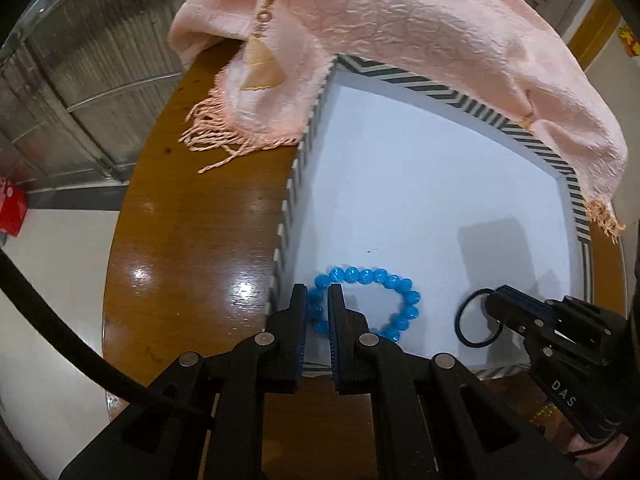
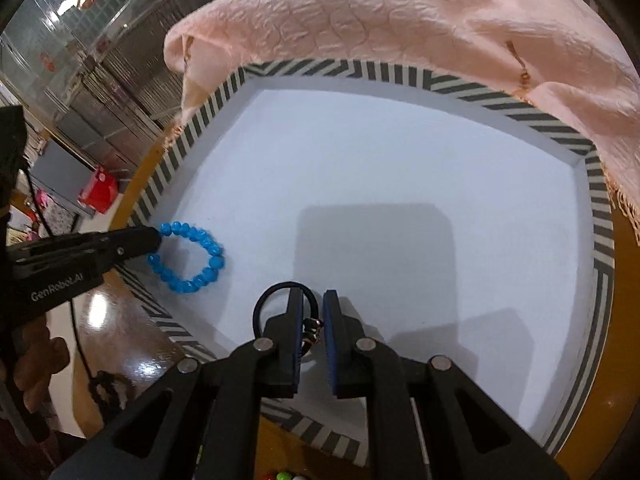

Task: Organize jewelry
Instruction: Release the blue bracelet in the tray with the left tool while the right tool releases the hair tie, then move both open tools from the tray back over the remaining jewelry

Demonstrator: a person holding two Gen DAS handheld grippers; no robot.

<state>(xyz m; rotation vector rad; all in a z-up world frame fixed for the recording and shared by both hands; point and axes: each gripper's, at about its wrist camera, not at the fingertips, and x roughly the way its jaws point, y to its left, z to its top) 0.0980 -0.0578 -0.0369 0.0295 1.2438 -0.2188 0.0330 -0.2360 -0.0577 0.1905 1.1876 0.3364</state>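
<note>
A blue bead bracelet (image 1: 394, 280) (image 2: 208, 245) lies at the near left corner of a white tray with a black-and-white striped rim (image 1: 440, 89) (image 2: 360, 72). My left gripper (image 1: 317, 293) (image 2: 155, 240) is shut on the bracelet's left side, beads showing between its fingers. A thin black ring (image 1: 460, 320) (image 2: 265, 297) with a small metal charm sits over the tray's near edge. My right gripper (image 2: 313, 300) (image 1: 494, 299) is shut on it at the charm, low over the tray floor.
A pink fringed scarf (image 1: 400, 20) (image 2: 400, 12) drapes over the tray's far rim and right corner. The tray rests on a glossy round wooden table (image 1: 192, 240) (image 2: 120, 344). A red box (image 1: 12, 208) (image 2: 100, 192) lies on the floor beyond. A person's hand (image 2: 36, 360) holds the left gripper.
</note>
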